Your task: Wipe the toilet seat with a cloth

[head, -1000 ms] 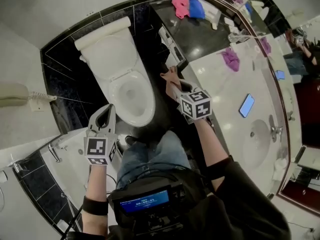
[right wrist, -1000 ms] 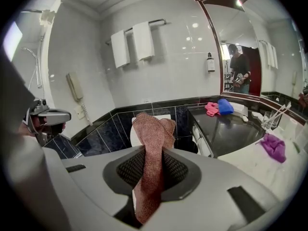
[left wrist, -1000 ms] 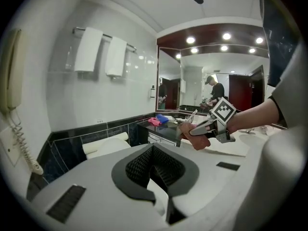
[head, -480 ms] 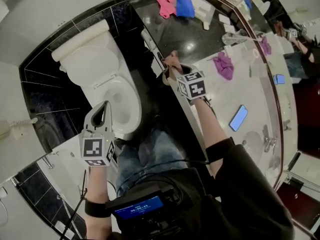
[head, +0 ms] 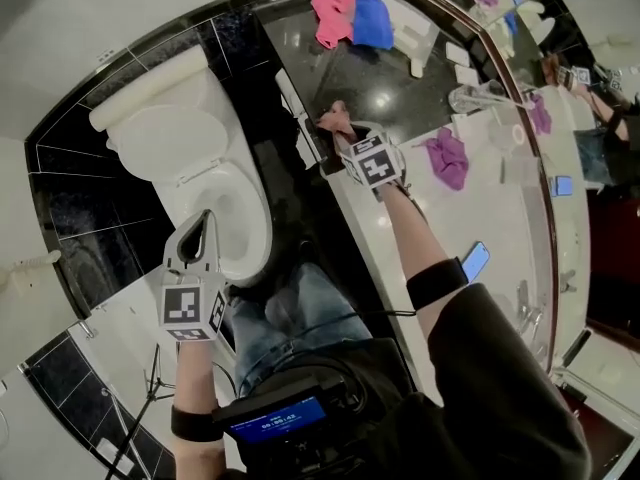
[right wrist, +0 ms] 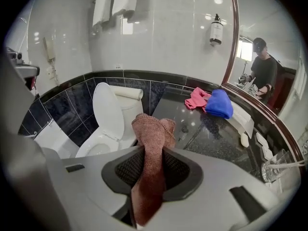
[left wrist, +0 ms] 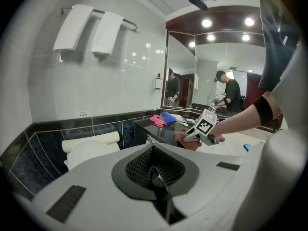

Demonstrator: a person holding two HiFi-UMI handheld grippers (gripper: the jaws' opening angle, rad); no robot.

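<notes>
the right tongs (head: 338,133) hold a red-brown cloth (right wrist: 149,143). the cloth sits between the two tongs and sticks up out of them, with its top end folded over. these tongs have just been opening a bit, but the cloth is there between them and looks held.

the right tongs and the cloth are up over the edge of the dark shiny surface (head: 400,78), beside the toilet. the cloth is not touching the toilet seat (head: 258,203). it is apart from it, off to the side.

the left tongs (head: 205,218) are pressed together with nothing in them. in the head view they hang over the near end of the toilet bowl. i cannot tell if they touch it.

the toilet lid (right wrist: 108,109) is up.

a pink cloth (head: 335,13) and a blue cloth (head: 373,20) lie side by side, touching, at the far end of the dark surface. a purple cloth (head: 447,156) lies on the white surface (head: 500,218) next to it. a phone (head: 475,260) lies on the white surface too, nearer to the person.

two white towels (left wrist: 89,28) hang on a rail on the wall.
</notes>
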